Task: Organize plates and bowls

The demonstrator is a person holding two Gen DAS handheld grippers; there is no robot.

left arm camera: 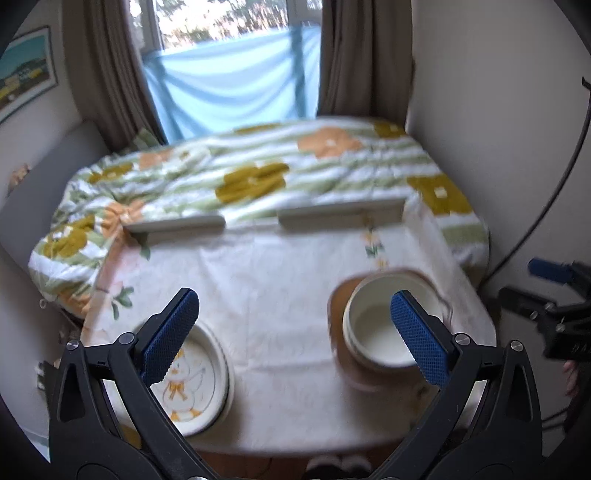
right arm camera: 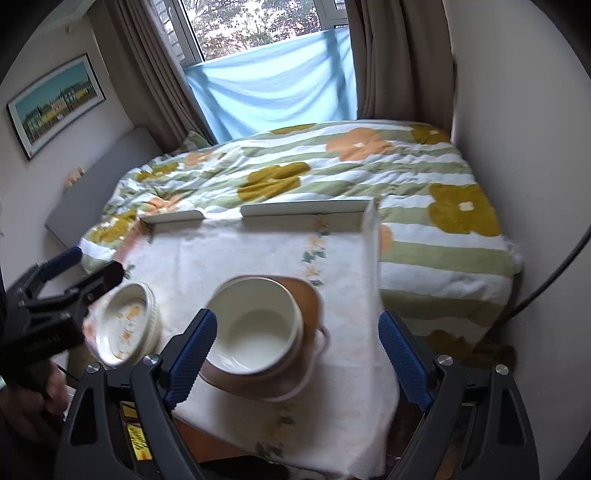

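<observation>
Left claw (left arm camera: pixel 295 332) hovering low over the near tabletop (left arm camera: pixel 266 280), released wide, gripping nothing. Right claw (right arm camera: pixel 297 354) likewise spread and empty, poised just above the white bowl (right arm camera: pixel 255 328), left pad (right arm camera: pixel 194 350) near its rim. Bowl seated on a brown plate (right arm camera: pixel 303 295) at the right half of the cloth. Duck-print plate (left arm camera: pixel 188 373) at the near left, apart from the bowl, partly masked by the left finger (left arm camera: pixel 170 334). Floral-quilted bed (right arm camera: pixel 332 177) beyond the far edge; curtained window (right arm camera: pixel 266 22) behind. Both views motion-blurred.
</observation>
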